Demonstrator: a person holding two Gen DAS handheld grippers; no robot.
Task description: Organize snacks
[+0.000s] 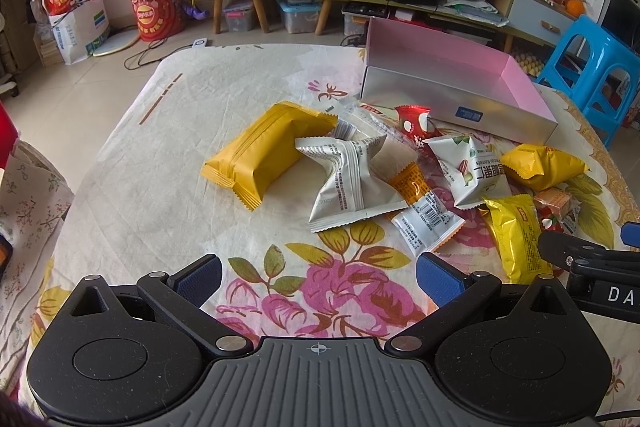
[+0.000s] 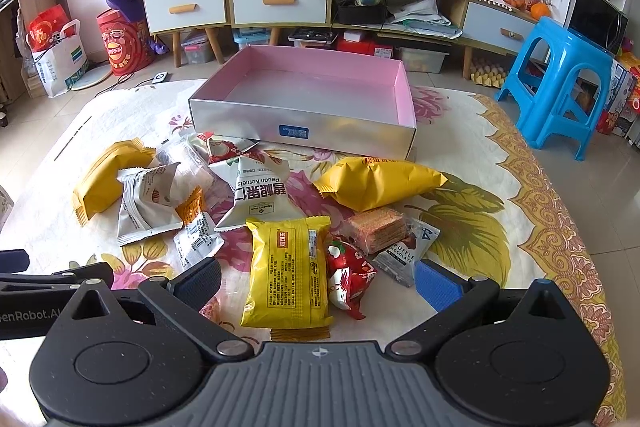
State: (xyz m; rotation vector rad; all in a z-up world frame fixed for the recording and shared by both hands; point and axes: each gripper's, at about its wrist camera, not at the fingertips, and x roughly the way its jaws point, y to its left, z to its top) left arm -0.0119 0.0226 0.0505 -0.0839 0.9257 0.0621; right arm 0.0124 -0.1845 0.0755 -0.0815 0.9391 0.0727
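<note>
Floral cloth point(image 2: 480, 155) covers the whole work surface; its patterned border runs down the right side, and past it is bare floor tile. The left stretch of cloth point(image 1: 132, 163) carries nothing between the snacks and the near-left edge.

Box point(image 2: 304, 129), silver outside and pink inside, sits at the far side of the cloth, open top, nothing visible in it. Its front wall faces the snack pile; one red-and-white wrapper point(image 2: 224, 147) is tucked against the base of that wall.

Snacks lie in a loose heap between box and grippers, several overlapping:
- long orange-yellow pack point(image 1: 268, 151), leftmost, partly under a crumpled white pouch point(image 1: 344, 179);
- white pecan kernels pouch point(image 2: 262, 193), mid-pile;
- puffed yellow bag point(image 2: 380, 183), just right of it, near the box's front corner;
- flat yellow packet point(image 2: 286, 273), nearest the right gripper;
- wafer pack point(image 2: 378, 229), red wrapped candy point(image 2: 348, 277) and a truffle chocolate sachet point(image 2: 404, 259), clustered touching one another beside the flat yellow packet.

Right gripper point(image 2: 318, 287): jaws spread wide, holding nothing. The flat yellow packet and red candy lie between the blue pads point(image 2: 436, 285) in view; contact cannot be judged.

Left gripper point(image 1: 318, 275): jaws spread wide, nothing held, bare cloth between the pads, short of the pile.
</note>
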